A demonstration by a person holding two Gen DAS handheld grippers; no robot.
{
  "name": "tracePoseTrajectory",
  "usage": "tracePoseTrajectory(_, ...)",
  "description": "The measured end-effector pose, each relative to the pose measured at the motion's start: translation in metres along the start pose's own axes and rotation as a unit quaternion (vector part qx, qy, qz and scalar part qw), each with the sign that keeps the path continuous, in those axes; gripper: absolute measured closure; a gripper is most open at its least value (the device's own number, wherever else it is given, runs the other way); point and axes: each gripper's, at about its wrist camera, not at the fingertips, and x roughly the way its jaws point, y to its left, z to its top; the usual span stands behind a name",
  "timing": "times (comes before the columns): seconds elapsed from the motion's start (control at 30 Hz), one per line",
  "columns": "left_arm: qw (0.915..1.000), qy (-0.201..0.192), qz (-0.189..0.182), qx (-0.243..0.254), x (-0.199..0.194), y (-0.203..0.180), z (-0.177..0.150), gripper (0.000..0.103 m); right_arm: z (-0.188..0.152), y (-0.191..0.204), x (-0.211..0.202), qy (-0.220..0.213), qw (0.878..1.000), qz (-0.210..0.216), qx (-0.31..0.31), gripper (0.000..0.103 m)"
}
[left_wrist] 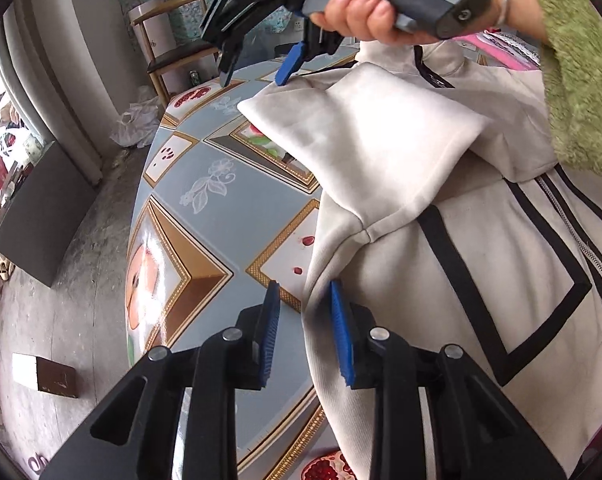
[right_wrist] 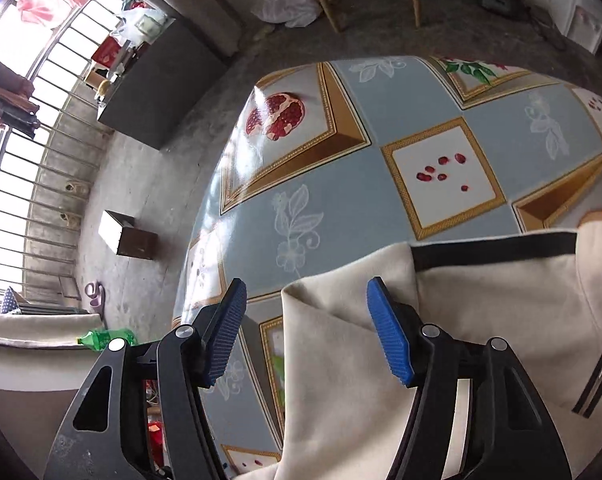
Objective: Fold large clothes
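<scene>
A beige jacket (left_wrist: pixel 441 248) lies on the patterned worktop (left_wrist: pixel 221 200). The left gripper (left_wrist: pixel 307 332) has narrow fingers, parted at the jacket's side edge, pinching nothing. The right gripper (right_wrist: pixel 307 332) has wide fingers straddling a folded sleeve (right_wrist: pixel 333 340), not clamping it.

jacket (left_wrist: pixel 441 240) on desk (left_wrist: pixel 221 200) right part | sleeve (left_wrist: pixel 361 132) folded onto jacket | chair (left_wrist: pixel 169 40) behind desk

No text, label, brand or number can be read anywhere here.
</scene>
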Motion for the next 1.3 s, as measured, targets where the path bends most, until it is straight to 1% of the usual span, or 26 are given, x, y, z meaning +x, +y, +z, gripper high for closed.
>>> tracePoseTrajectory(0.07, 1.0, -0.005, 0.001, -0.001, 0.001, 0.0, 0.001, 0.08, -0.004, 0.005, 0.007, 0.032, 0.999, -0.006, -0.015, 0.042)
tracePoseTrajectory(0.1, 1.0, -0.007, -0.001, -0.004, 0.002, 0.001, 0.001, 0.089, -0.006, 0.008, 0.01, 0.048, 0.999, -0.006, -0.024, 0.043)
tracePoseTrajectory(0.13, 0.9999, -0.01, -0.003, -0.007, 0.003, 0.001, 0.002, 0.095, -0.007, 0.012, 0.013, 0.061, 0.997, -0.005, -0.036, 0.042)
tracePoseTrajectory(0.2, 0.9999, -0.014, 0.004, -0.007, 0.004, 0.0, 0.002, 0.097, -0.009, 0.023, 0.014, 0.069, 0.995, -0.037, -0.069, 0.044)
tracePoseTrajectory(0.27, 0.9997, -0.019, 0.01, -0.01, 0.005, -0.001, 0.003, 0.098, -0.012, 0.03, 0.015, 0.07, 0.99, -0.075, -0.095, 0.059)
tracePoseTrajectory(0.3, 0.9996, -0.021, 0.008, -0.016, 0.005, 0.0, 0.003, 0.098, -0.011, 0.033, 0.016, 0.072, 0.989, -0.084, -0.1, 0.078)
tracePoseTrajectory(0.33, 0.9994, -0.021, 0.004, -0.025, 0.004, 0.003, 0.003, 0.098, -0.011, 0.033, 0.015, 0.074, 0.989, -0.08, -0.096, 0.09)
tracePoseTrajectory(0.37, 0.9991, -0.023, 0.0, -0.037, 0.004, 0.007, 0.003, 0.098, -0.011, 0.034, 0.012, 0.069, 0.989, -0.082, -0.098, 0.093)
tracePoseTrajectory(0.4, 0.9985, -0.025, -0.004, -0.048, 0.002, 0.011, 0.002, 0.099, -0.01, 0.036, 0.007, 0.063, 0.99, -0.072, -0.101, 0.098)
tracePoseTrajectory(0.53, 0.9946, -0.043, -0.027, -0.091, -0.009, 0.031, 0.005, 0.099, -0.003, 0.042, -0.013, 0.026, 0.994, -0.033, -0.101, 0.099)
tracePoseTrajectory(0.6, 0.9932, -0.051, -0.03, -0.1, -0.015, 0.038, 0.007, 0.099, 0.002, 0.048, -0.02, 0.009, 0.994, -0.028, -0.108, 0.099)
tracePoseTrajectory(0.73, 0.9922, -0.066, -0.026, -0.103, -0.022, 0.044, 0.014, 0.099, 0.012, 0.047, -0.018, 0.002, 0.996, -0.014, -0.093, 0.099)
tracePoseTrajectory(0.8, 0.992, -0.061, -0.025, -0.108, -0.018, 0.048, 0.014, 0.099, 0.016, 0.038, -0.017, 0.001, 0.997, -0.002, -0.084, 0.099)
tracePoseTrajectory(0.93, 0.9904, -0.046, -0.032, -0.126, -0.01, 0.056, 0.008, 0.099, 0.023, 0.039, -0.005, 0.0, 0.997, 0.01, -0.077, 0.099)
tracePoseTrajectory(1.0, 0.99, -0.041, -0.031, -0.131, -0.007, 0.058, 0.007, 0.099, 0.025, 0.039, 0.002, 0.0, 0.997, 0.011, -0.074, 0.099)
tracePoseTrajectory(1.1, 0.9894, -0.034, -0.031, -0.138, -0.006, 0.063, 0.003, 0.099, 0.028, 0.037, 0.009, -0.005, 0.998, 0.024, -0.06, 0.099)
tracePoseTrajectory(1.2, 0.9864, -0.012, -0.05, -0.156, 0.002, 0.067, 0.0, 0.098, 0.029, 0.035, 0.012, -0.007, 0.998, 0.026, -0.05, 0.098)
tracePoseTrajectory(1.27, 0.9858, -0.003, -0.057, -0.158, 0.002, 0.065, 0.0, 0.098, 0.029, 0.034, 0.008, -0.008, 0.998, 0.035, -0.045, 0.093)
tracePoseTrajectory(1.3, 0.9855, -0.002, -0.06, -0.159, 0.0, 0.064, 0.0, 0.095, 0.028, 0.032, 0.002, -0.008, 0.998, 0.032, -0.045, 0.087)
